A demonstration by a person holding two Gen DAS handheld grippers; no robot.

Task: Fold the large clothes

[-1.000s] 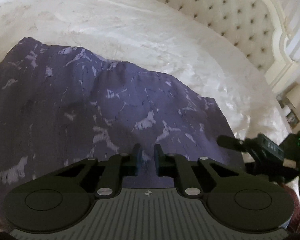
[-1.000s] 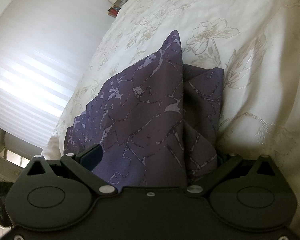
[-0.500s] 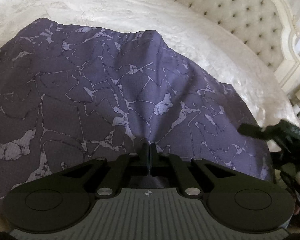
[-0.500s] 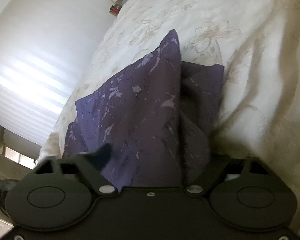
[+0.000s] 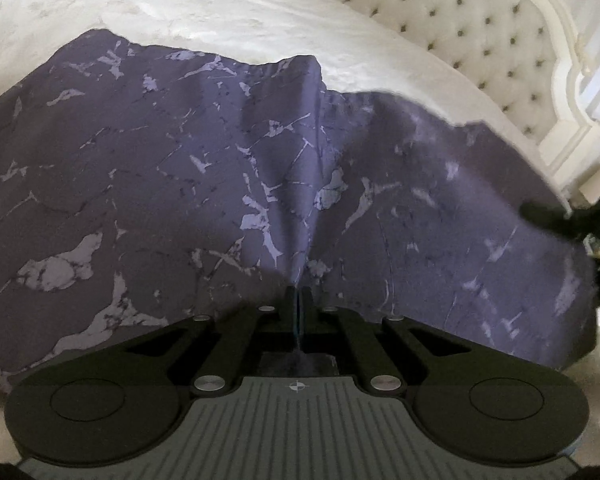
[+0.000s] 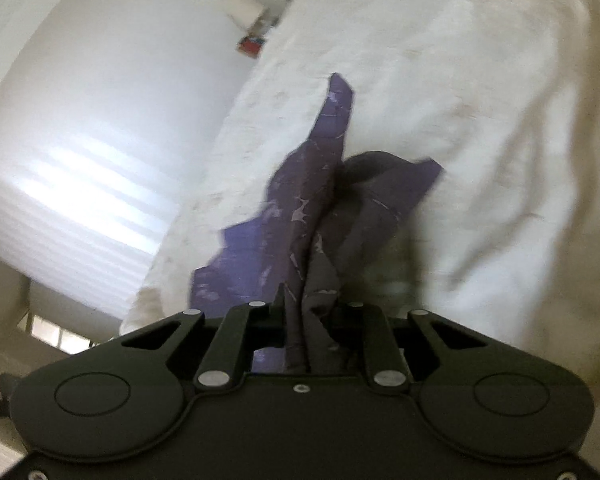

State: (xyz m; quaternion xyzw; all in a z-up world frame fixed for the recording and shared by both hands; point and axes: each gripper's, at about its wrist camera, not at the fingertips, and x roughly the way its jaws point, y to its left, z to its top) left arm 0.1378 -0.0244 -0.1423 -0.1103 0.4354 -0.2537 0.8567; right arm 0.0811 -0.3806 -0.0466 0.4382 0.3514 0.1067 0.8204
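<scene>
1. the purple garment [image 5: 228, 184], patterned with pale marbled streaks, lies over the white bedspread [image 5: 228, 28]; in the left wrist view it spreads wide, its long axis running left to right.
2. the left gripper [image 5: 298, 300] has its jaws pressed together on the cloth's near edge, and a crease runs from the pinch toward the far side.
3. the right gripper [image 6: 306, 312] clamps a bunched fold of the same garment [image 6: 320, 184]; from that view the cloth narrows to a tip pointing away, toward the far end of the bed.
4. the tufted headboard [image 5: 480, 32] stands at the far right.
5. the right wrist view is blurred.
</scene>
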